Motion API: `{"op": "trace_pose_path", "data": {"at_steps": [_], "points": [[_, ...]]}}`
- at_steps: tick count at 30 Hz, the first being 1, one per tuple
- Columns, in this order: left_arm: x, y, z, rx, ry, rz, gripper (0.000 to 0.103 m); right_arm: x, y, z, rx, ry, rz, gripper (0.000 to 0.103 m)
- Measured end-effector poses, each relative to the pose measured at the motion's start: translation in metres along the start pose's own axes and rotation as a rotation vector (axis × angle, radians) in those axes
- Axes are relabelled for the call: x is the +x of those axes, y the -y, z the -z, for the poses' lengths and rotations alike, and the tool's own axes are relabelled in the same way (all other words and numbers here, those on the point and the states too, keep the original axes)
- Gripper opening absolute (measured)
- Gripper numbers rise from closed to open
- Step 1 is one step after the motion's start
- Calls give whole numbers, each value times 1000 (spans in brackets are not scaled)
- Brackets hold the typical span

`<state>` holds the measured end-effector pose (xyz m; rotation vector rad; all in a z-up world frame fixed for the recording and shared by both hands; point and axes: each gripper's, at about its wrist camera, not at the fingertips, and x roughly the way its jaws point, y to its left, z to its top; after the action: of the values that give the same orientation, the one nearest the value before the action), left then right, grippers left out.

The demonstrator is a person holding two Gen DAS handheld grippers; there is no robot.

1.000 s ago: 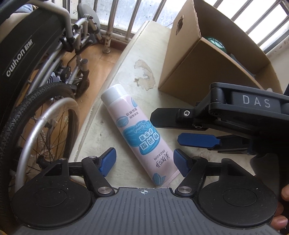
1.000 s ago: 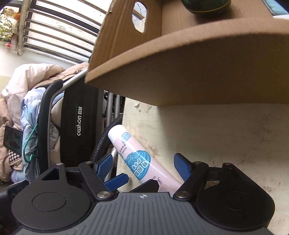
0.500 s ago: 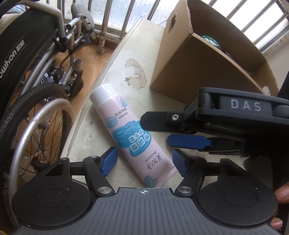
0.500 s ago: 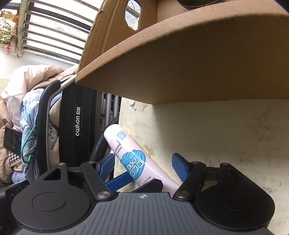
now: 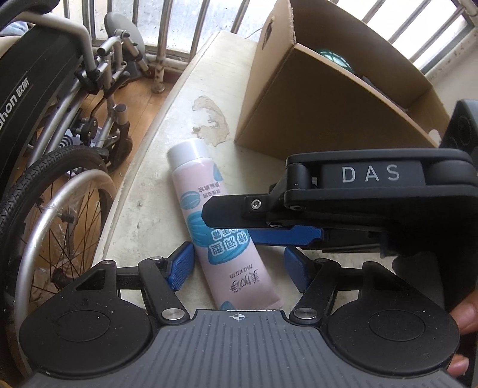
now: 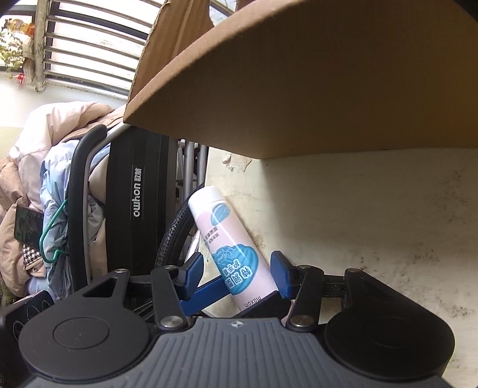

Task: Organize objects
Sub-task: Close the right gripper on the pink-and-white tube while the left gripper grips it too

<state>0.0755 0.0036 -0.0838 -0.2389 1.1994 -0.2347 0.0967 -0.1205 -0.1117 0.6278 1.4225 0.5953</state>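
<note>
A pink tube with blue labels and a white cap (image 5: 209, 215) lies on the pale stone ledge (image 5: 149, 209), cap pointing away. My left gripper (image 5: 239, 265) is open, its blue pads on either side of the tube's tail end, not clamped. My right gripper (image 6: 237, 276) comes in from the right, across the tube's middle, and its jaws stand close on either side of the tube (image 6: 230, 244); in the left wrist view its black body (image 5: 358, 191) covers part of the label. An open cardboard box (image 5: 328, 98) stands just behind.
A folded wheelchair (image 5: 50, 149) stands left of the ledge, below its edge. Jackets (image 6: 44, 179) hang over it. The box (image 6: 298, 74) holds a dark green round object (image 5: 334, 58). Window bars (image 5: 179, 18) run behind. A flaked paint patch (image 5: 209, 122) marks the ledge.
My right gripper has slid left over the tube, its jaws narrowing around it. My left gripper has moved forward a little around the tube's tail.
</note>
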Motion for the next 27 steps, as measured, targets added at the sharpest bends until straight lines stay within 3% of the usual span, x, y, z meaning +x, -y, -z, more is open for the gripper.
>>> {"op": "trace_pose_path", "data": {"at_steps": [16, 23, 27], "points": [[-2, -2, 6, 0, 21, 31, 67, -13, 15, 1, -18, -31, -156, 54], [-3, -3, 7, -15, 31, 42, 67, -7, 39, -1, 102, -25, -298, 52], [-3, -2, 8, -10, 33, 42, 67, 0, 46, -1, 139, -26, -284, 47]]}}
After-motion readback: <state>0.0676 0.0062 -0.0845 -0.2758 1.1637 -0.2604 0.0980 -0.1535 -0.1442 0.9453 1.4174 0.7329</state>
